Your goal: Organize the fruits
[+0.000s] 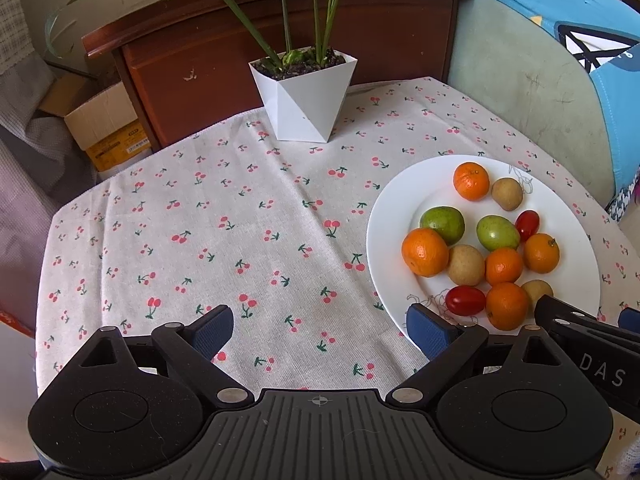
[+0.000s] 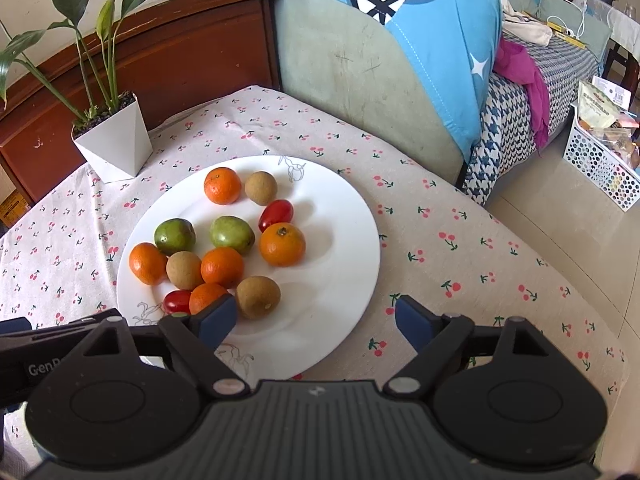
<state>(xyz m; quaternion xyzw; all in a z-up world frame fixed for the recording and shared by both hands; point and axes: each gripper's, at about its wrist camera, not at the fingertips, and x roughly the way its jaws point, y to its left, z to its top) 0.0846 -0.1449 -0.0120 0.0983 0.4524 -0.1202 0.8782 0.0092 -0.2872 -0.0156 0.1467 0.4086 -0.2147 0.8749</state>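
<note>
Mixed fruits (image 2: pixel 222 266) (oranges, green fruits, brown ones, red tomatoes) all lie unsorted on a white plate (image 2: pixel 340 248); this fits either gathering done or sorting ahead. Left tongs (image 1: pixel 320 330) and right tongs (image 2: pixel 316 320) hover wide, holding nothing. Cherry-print cloth (image 1: pixel 240 220) covers the bench; potted plant (image 1: pixel 304 92) and bed (image 2: pixel 540 92) beyond.

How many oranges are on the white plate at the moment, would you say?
5 oranges on the plate: one at the far side, one on the left, one in the middle, one to the right, one nearest, partly behind the right gripper.
</note>
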